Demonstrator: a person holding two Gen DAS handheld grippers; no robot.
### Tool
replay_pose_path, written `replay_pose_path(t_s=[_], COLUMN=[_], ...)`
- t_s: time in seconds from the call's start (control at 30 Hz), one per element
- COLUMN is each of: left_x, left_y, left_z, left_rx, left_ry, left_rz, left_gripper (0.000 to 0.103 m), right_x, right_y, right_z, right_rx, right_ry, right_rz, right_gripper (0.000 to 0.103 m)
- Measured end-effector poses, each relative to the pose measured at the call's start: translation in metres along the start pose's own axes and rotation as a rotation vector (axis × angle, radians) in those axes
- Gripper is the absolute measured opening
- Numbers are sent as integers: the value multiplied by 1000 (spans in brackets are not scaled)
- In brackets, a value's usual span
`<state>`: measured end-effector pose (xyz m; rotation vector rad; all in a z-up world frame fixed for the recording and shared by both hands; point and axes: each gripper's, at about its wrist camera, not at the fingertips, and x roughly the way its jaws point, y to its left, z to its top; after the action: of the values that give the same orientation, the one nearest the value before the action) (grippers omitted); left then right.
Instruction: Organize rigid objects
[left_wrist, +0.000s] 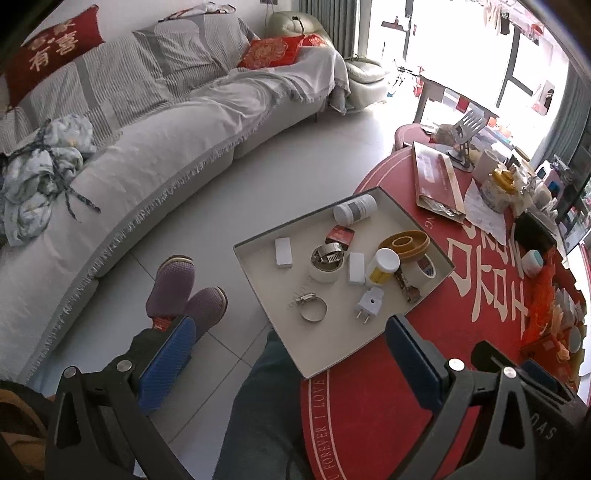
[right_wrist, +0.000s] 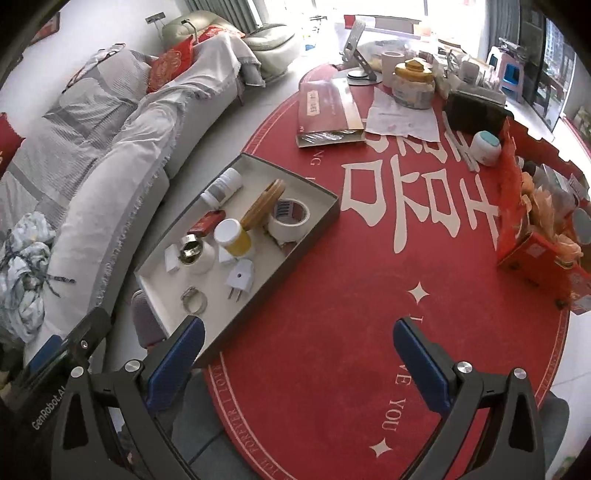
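A shallow cream tray (left_wrist: 334, 352) (right_wrist: 173, 314) lies on the red round table (left_wrist: 476, 321) (right_wrist: 369, 314), overhanging its near-left edge. In it lie a white plug adapter (left_wrist: 369, 304) (right_wrist: 240, 278), a metal hose clamp (left_wrist: 312, 304) (right_wrist: 194, 300), a yellow bottle with a white cap (left_wrist: 384, 266) (right_wrist: 233, 238), tape rolls (left_wrist: 424, 271) (right_wrist: 290, 219), a white bottle on its side (left_wrist: 354, 209) (right_wrist: 223, 188), a tan ring (left_wrist: 404, 242) and small white blocks (left_wrist: 283, 252). My left gripper (left_wrist: 288, 354) hangs open near the tray's front corner. My right gripper (right_wrist: 299, 354) is open above bare tablecloth, right of the tray.
The table's far side is crowded: a red flat box (right_wrist: 328, 110), papers (right_wrist: 402, 118), a lidded jar (right_wrist: 412, 83), a black box (right_wrist: 474, 110), a red carton (right_wrist: 535, 229). A grey-covered sofa (left_wrist: 147, 155) curves to the left. A person's leg (left_wrist: 258, 406) and purple slippers (left_wrist: 184, 291) are below.
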<state>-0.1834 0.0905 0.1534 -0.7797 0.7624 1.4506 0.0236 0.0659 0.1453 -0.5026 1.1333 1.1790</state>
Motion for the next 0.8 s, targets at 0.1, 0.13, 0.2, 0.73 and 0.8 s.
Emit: replay_pose_path(t_s=[0.1, 0.13, 0.2, 0.73, 0.8], left_x=[-6, -7, -8, -4, -3], left_y=[3, 4, 6, 11, 11], left_z=[-4, -5, -7, -12, -13], left_rx=[14, 17, 13, 20, 23], left_ry=[-16, -20, -22, 4, 0], left_rz=[21, 29, 34, 32, 47], left_gripper=[103, 103, 103, 103, 103], right_x=[-5, -8, -11, -19, -21], right_y=[6, 7, 12, 17, 19], right_z=[-6, -8, -12, -16, -17], right_rx=[-23, -31, -51, -68, -70], right_ry=[-12, -21, -35, -51, -61], right_rz=[4, -1, -9, -7, -13], right_gripper=[103, 103, 103, 103, 103])
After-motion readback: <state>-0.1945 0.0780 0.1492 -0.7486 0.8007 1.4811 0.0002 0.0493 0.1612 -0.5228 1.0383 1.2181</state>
